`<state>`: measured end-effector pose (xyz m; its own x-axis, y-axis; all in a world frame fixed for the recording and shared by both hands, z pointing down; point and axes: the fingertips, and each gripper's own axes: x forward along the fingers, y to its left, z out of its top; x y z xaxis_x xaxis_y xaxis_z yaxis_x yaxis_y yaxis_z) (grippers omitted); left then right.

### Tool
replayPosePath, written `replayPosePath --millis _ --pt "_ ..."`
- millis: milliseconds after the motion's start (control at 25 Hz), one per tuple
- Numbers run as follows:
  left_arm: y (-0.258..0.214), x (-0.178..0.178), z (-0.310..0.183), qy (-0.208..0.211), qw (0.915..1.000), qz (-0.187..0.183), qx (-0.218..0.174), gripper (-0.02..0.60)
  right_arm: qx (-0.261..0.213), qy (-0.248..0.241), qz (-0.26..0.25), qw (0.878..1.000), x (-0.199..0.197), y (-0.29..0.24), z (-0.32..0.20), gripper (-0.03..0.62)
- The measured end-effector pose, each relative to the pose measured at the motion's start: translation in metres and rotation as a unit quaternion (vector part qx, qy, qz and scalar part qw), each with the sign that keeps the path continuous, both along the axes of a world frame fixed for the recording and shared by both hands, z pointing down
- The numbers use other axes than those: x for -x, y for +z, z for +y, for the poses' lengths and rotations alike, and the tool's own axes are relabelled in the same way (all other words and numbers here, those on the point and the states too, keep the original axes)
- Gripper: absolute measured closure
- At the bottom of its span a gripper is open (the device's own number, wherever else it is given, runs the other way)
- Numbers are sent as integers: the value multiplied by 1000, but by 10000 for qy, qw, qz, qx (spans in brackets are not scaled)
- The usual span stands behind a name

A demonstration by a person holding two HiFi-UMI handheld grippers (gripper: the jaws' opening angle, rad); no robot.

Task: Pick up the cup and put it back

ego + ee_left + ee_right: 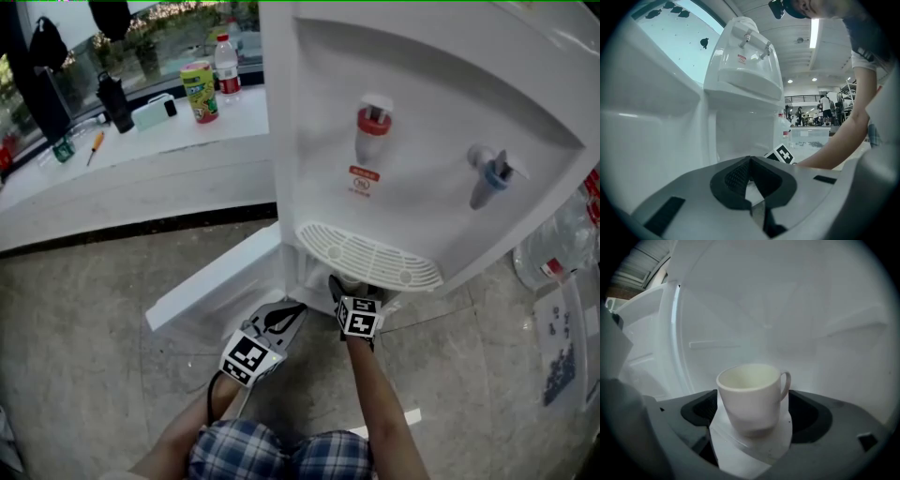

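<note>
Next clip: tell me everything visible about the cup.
The cup is a plain off-white mug, glossy like ceramic, with a loop handle on its right in the right gripper view. Upright and seemingly empty, it stands on a white surface inside the lower compartment of the water dispenser, between the open jaws of the right claw; neither pad appears to touch it.

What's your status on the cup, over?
Left hand-held gripper shut, empty. Right hand-held gripper open around the cup, which stands upright on the cabinet floor. Nothing in the way.
</note>
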<state>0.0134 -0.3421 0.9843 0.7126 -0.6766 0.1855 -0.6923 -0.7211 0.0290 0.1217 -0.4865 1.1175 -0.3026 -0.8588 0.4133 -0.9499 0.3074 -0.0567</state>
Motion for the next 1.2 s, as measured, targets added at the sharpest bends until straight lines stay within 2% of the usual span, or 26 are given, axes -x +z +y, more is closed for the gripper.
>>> replayPosePath --millis 120,360,640,720,840,920,1000,1160,1200 --pt "-1 -1 0 -12 10000 24 -10 557 -135 -141 -77 9998 4 -8 4 108" --pt "-3 -2 1 -22 10000 50 -19 557 -271 -226 -123 9993 8 -22 17 103" --pt "-9 7 -2 -279 9995 150 -19 557 -601 -516 -261 9965 13 -62 82 112" --pt "-12 8 -2 -307 9995 74 -51 557 -789 -703 -280 9940 9 -82 111 161" --pt "-25 7 3 -264 9996 72 -45 557 -1013 -822 -290 9910 -14 -115 157 324" --pt "-38 9 14 -201 9998 24 13 557 -998 -812 -367 9910 -28 -134 185 390" --pt "-54 10 24 -119 9997 113 157 557 -1041 -613 -530 9913 -47 -164 203 412" --pt "-113 -1 26 -104 9979 518 378 557 -1075 -276 -733 9911 -88 -242 219 566" --pt "-134 -2 26 -99 9978 527 387 557 -1099 -174 -789 9907 -95 -266 221 569"
